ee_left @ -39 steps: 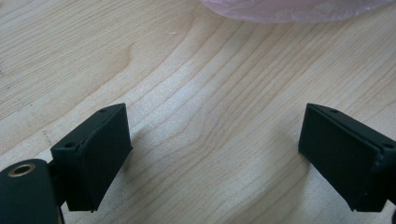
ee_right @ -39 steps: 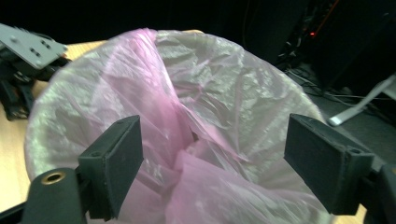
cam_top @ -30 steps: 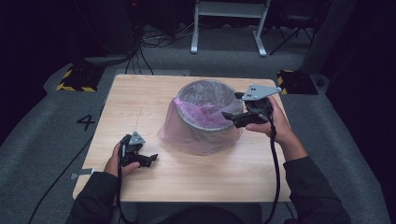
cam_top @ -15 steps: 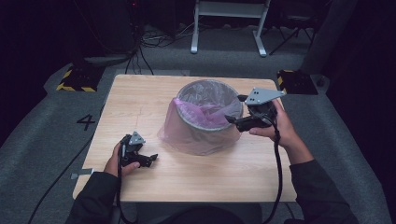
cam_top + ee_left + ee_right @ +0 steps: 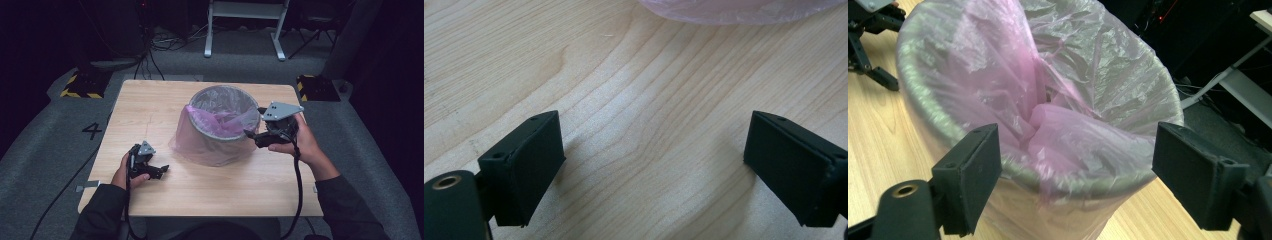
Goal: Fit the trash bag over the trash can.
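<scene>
A small grey waste bin [image 5: 225, 127] stands in the middle of the wooden table [image 5: 150, 107], lined with a translucent pink bag [image 5: 1058, 115] that drapes over its rim and down its outside. My right gripper [image 5: 252, 136] is open at the bin's right side, its jaws spread wide in front of the near rim [image 5: 1073, 185] with nothing between them. My left gripper [image 5: 157, 171] rests low over the table at the front left, open, with bare wood [image 5: 649, 145] between its jaws. The bag's lower edge [image 5: 734, 10] shows at the top of the left gripper view.
The table's front edge [image 5: 200, 215] lies close to the person's body. The left hand's gripper [image 5: 868, 30] shows far off in the right gripper view. Beyond the table are grey carpet, cables, a white stand [image 5: 245, 25] and yellow-black striped blocks [image 5: 80, 85].
My right gripper has drawn back a little to the right, away from the bin's rim. The left gripper has stayed in place.
</scene>
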The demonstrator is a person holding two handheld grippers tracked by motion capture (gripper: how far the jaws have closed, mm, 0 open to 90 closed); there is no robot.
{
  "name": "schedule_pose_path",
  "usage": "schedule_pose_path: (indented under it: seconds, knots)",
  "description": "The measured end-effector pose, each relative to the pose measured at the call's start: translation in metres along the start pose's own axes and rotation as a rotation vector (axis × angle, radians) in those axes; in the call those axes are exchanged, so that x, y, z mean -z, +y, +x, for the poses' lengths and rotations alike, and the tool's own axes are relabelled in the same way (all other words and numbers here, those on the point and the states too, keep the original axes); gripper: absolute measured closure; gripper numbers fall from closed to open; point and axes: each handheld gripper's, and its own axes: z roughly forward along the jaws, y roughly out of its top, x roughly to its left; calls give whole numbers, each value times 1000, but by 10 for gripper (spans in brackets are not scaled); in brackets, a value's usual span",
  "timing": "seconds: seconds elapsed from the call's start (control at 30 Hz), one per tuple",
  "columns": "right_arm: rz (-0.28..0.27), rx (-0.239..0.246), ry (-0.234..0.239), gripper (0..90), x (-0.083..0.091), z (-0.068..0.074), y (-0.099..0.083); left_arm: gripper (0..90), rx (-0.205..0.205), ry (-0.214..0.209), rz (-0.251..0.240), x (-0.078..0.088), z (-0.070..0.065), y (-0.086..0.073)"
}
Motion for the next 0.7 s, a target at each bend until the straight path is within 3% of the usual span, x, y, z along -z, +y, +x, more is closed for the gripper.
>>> schedule_pose_path:
  seconds: [0.43, 0.7]
  knots:
    - [27, -5, 3, 198, 4, 5, -20, 90, -4, 1, 1, 0, 0, 0]
    - [76, -12, 0, 199, -3, 6, -37, 90, -1, 0, 0, 0, 0, 0]
